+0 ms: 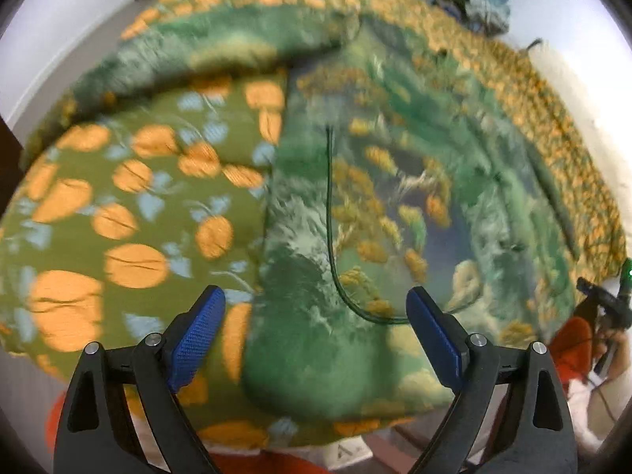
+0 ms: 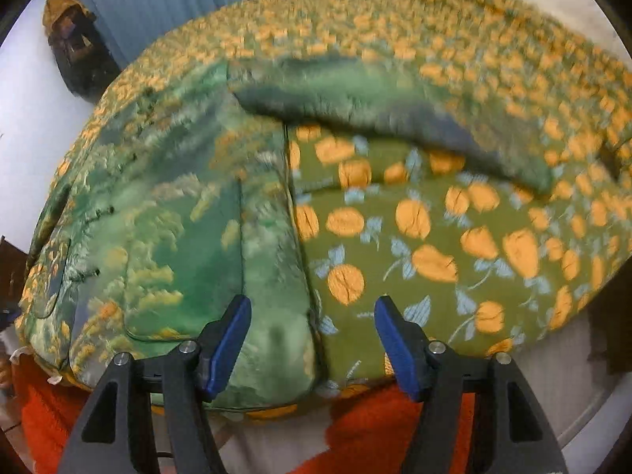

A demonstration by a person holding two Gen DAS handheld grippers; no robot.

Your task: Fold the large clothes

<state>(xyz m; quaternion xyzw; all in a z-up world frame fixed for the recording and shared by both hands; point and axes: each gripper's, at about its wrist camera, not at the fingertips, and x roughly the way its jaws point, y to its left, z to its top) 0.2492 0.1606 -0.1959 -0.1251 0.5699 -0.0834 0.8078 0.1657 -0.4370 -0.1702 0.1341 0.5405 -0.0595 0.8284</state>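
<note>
A green garment (image 1: 395,205) with a painted landscape print is seen spread on a bed covered by an olive sheet (image 1: 130,213) patterned with orange fruit. In the left wrist view the garment fills the centre and right of the frame, its near hem hanging at the lower centre, and one sleeve (image 1: 205,55) is laid across the upper left, running from the garment's top toward the left edge. A thin dark cord (image 1: 331,213) is seen lying on the garment, running down the middle and curving toward the lower right. The left gripper (image 1: 316,316) is held above the near hem with its blue fingers (image 1: 197,335) spread wide and nothing between them. At the right edge of that frame the other gripper is glimpsed, small and partly cut off. In the right wrist view the garment (image 2: 177,237) occupies the left half of the frame and the sheet (image 2: 454,245) the right half, with the sleeve (image 2: 375,102) stretched across the upper centre toward the right. The right gripper (image 2: 314,331) is held over the garment's near right edge, its blue fingers (image 2: 227,347) parted and empty. Red cloth (image 2: 375,426) is visible along the bottom of the frame below the bed edge, and a dark hanging object (image 2: 75,47) is seen at the upper left; both views are blurred
</note>
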